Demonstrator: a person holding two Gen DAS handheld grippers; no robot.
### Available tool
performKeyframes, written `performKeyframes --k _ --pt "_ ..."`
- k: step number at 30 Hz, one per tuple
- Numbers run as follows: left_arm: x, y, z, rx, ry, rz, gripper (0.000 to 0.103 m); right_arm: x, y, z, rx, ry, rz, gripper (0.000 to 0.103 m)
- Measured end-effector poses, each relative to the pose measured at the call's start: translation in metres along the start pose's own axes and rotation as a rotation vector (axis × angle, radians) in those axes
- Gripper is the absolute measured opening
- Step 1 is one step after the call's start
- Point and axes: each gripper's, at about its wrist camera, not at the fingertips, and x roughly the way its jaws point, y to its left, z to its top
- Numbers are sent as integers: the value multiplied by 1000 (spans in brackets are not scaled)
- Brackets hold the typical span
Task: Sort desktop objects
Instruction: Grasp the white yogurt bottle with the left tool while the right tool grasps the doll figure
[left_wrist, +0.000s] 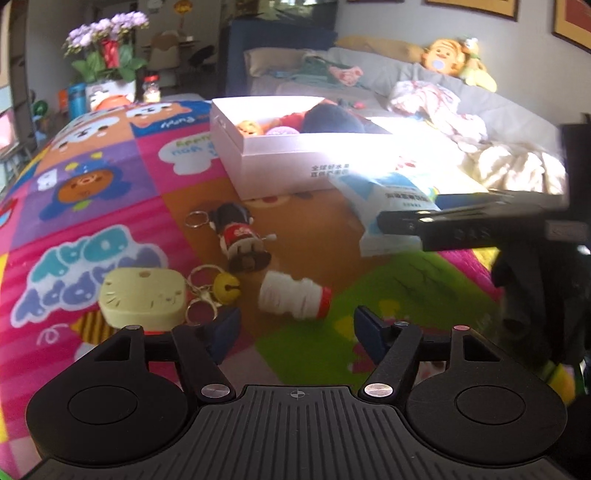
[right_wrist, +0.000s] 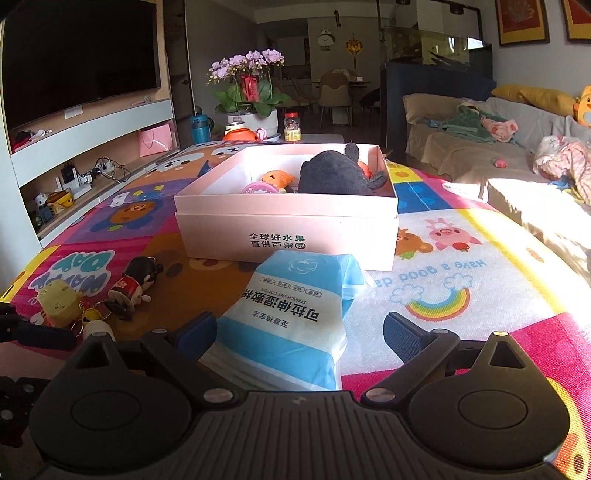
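Ahead of the right gripper (right_wrist: 300, 332), beyond its fingertips, stands an open pink box (right_wrist: 286, 236). In it lie a dark plush (right_wrist: 334, 173), an orange toy (right_wrist: 277, 178) and a pink round thing (right_wrist: 258, 189). The box front carries upside-down Chinese print, including "全球好水果".

The right fingers are spread wide, one on each side of a blue-and-white pack (right_wrist: 291, 317) that lies between them on the mat (right_wrist: 461, 266); whether the pads touch it cannot be told. The pack reads "STRETCH WET COTTON" with larger Chinese characters, upside down. The mat reads "Have a good da…".

The left gripper (left_wrist: 297, 325) is also spread, holding nothing. Just ahead of its tips lies a white bottle (left_wrist: 293, 297) with a red cap, on its side. Further ahead lies a doll (left_wrist: 240, 236); beside the left fingertip sit a yellow bell (left_wrist: 226, 288) on key rings and a cream case (left_wrist: 142, 299).
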Motion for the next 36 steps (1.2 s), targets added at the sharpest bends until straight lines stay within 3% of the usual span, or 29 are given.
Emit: performKeyframes --k 2,4,8,11,13,15,19,20,21,24,32,36 --pt "6 -4 3 4 -18 23 64 -8 4 2 -38 -35 -25 97" --pt "8 -9 3 34 -31 40 52 -20 10 7 -85 -87 -39 97" --pt "7 -11 -3 63 -12 13 49 -34 27 28 -139 -130 61 99" --pt "-1 -9 -10 71 -13 26 49 -17 42 50 -97 -34 222 99" --pt "-8 -5 -14 61 -13 49 49 3 56 61 -76 47 299 93" --pt "-13 1 -18 43 -7 81 49 24 77 67 -101 106 306 82" --pt "-21 10 -22 12 -5 100 55 63 111 63 -159 193 273 77" --pt "-23 10 -23 8 -7 100 59 70 114 60 -157 217 265 66" --pt "-23 10 -23 8 -8 100 60 78 114 55 -145 239 258 55" --pt "-22 12 -23 -5 -8 87 68 76 107 50 -122 259 276 35" --pt "-7 3 -15 19 -11 105 70 12 63 55 -121 197 290 33" --pt "0 -4 -10 38 -14 123 62 -22 38 53 -86 184 281 33"
